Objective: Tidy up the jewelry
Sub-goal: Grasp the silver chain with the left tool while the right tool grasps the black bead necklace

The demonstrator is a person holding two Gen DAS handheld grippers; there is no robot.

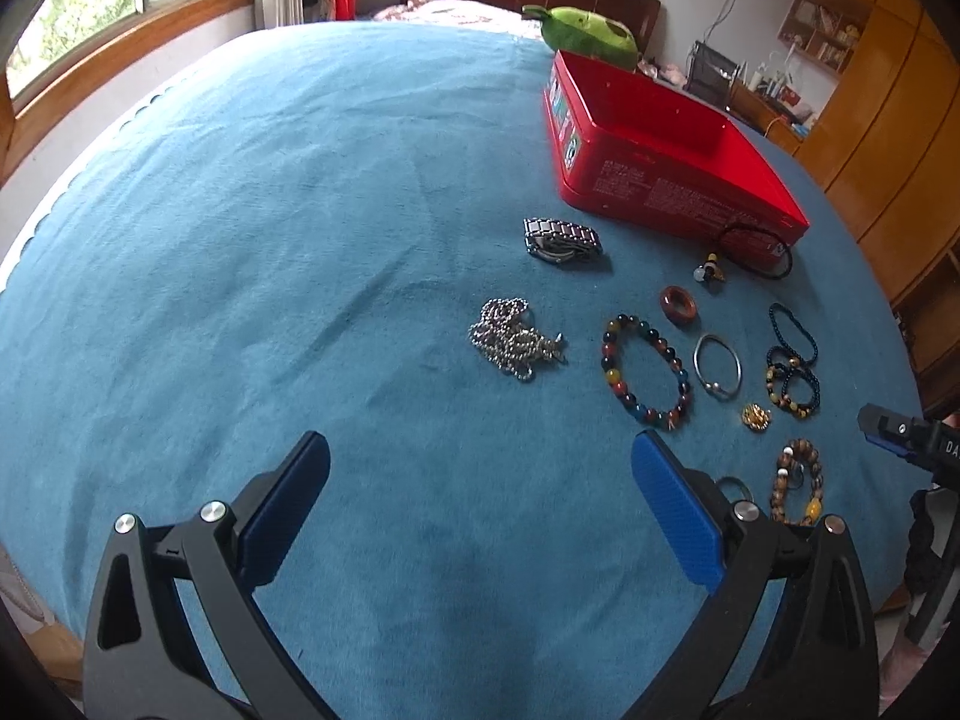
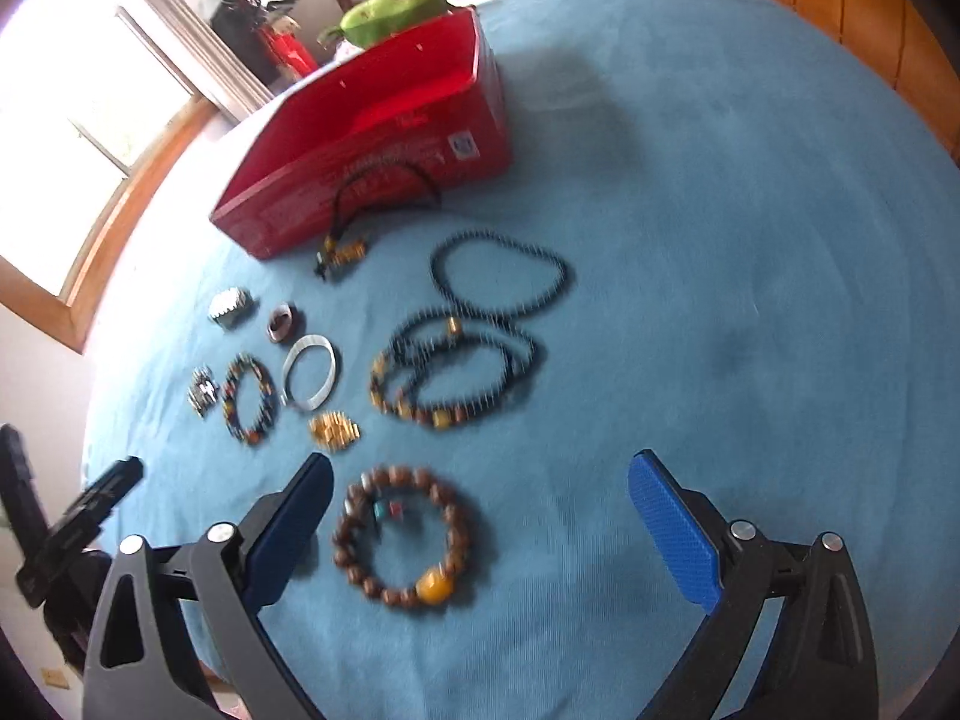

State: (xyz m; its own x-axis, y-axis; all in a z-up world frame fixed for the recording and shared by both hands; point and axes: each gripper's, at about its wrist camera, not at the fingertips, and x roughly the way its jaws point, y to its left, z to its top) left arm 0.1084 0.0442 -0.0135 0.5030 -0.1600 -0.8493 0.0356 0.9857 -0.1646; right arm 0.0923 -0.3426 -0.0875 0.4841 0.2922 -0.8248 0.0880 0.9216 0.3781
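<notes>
1. Jewelry lies spread out on a blue blanket, all of it outside the red box.
2. Red box sits past the jewelry with its long side running away from the left camera. Its inside looks bare.
3. Black cord necklace leans on the box wall.
4. Brown bead bracelet lies flat between the right claw's wide-open fingers.
5. Silver chain lies bunched up ahead of the left claw, which is wide open too and holds nothing.
</notes>
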